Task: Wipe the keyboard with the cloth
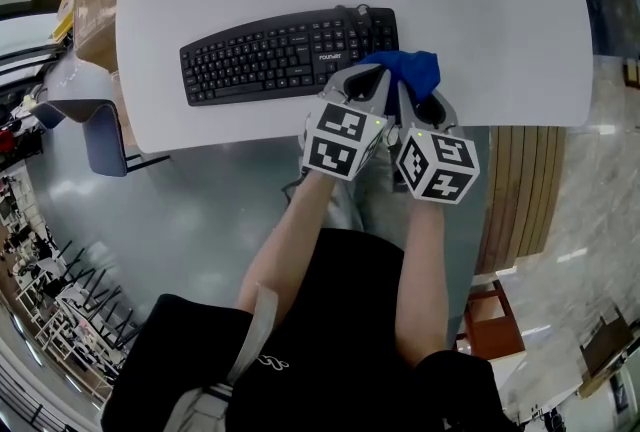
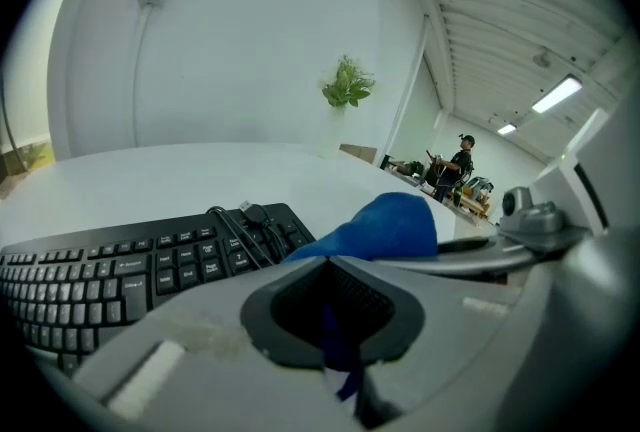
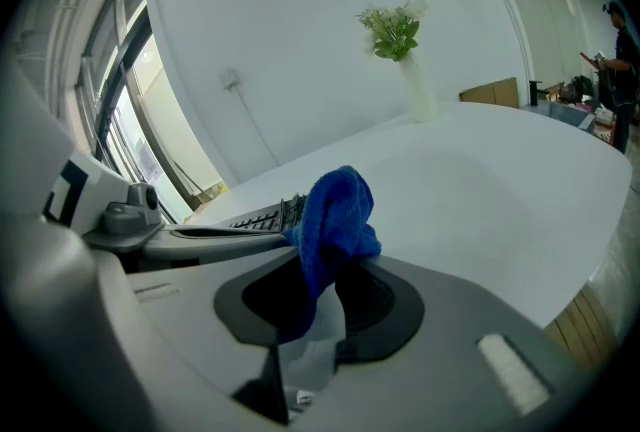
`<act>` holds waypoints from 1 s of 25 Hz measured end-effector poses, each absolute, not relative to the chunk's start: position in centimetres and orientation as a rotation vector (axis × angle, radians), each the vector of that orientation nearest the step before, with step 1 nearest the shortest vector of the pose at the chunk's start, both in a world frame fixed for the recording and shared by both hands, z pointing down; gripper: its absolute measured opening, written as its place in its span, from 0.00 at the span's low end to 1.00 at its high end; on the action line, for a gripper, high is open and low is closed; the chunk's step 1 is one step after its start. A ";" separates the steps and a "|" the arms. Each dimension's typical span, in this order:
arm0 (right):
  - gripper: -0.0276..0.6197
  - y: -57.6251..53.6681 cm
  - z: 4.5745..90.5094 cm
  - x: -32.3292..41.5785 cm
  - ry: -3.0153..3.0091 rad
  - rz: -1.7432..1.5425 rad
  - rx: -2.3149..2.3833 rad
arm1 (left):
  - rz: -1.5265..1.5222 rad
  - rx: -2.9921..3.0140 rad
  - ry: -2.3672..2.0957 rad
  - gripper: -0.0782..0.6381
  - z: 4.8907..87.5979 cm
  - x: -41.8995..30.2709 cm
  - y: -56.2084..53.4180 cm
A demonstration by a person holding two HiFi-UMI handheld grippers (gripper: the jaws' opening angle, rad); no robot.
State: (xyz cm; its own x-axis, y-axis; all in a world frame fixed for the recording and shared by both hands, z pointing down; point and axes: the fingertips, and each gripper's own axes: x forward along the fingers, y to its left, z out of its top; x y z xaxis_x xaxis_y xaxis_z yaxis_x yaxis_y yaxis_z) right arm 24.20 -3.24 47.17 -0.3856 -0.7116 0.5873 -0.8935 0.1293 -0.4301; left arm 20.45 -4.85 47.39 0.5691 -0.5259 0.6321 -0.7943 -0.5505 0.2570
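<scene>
Left tongs (image 1: 372,80): grey moulded shell, black-lined throat, white cube (image 1: 340,137) with black square markers. Right tongs (image 1: 422,100): same build, own marker cube (image 1: 437,163). Person: black short-sleeved top (image 1: 340,320), small white logo (image 1: 270,361), pale grey strap (image 1: 252,325) over shoulder.

The cloth (image 3: 335,215) is fuzzy, nubbly blue fabric. The keyboard (image 1: 270,55) is matt black plastic, on a smooth white table (image 1: 480,10).

A white bench (image 1: 480,10) carries a green plant (image 3: 393,30) in a white vase (image 3: 416,92) at its far edge. A grey chair (image 1: 100,135) stands beside the bench, near a cardboard box (image 1: 92,20).
</scene>
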 end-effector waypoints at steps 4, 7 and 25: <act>0.18 -3.0 46.8 25.4 -2.138 1.023 1.582 | 0.670 2.284 -1.032 0.10 47.2 21.7 -4.3; 0.18 -3.1 46.1 26.8 -2.105 0.942 1.606 | 0.646 2.277 -1.010 0.10 47.0 22.7 -4.0; 0.18 -9.7 30.0 18.9 -2.544 0.513 1.536 | 0.261 2.347 -1.529 0.10 31.2 9.7 -9.5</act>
State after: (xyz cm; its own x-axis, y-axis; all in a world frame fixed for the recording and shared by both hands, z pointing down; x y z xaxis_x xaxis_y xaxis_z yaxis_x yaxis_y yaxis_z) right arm 18.92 -9.74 30.04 -0.4751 -0.8346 0.2788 -0.8774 0.4255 -0.2214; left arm 9.71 -9.46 31.17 0.4082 -0.8526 0.3262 -0.9126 -0.3716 0.1707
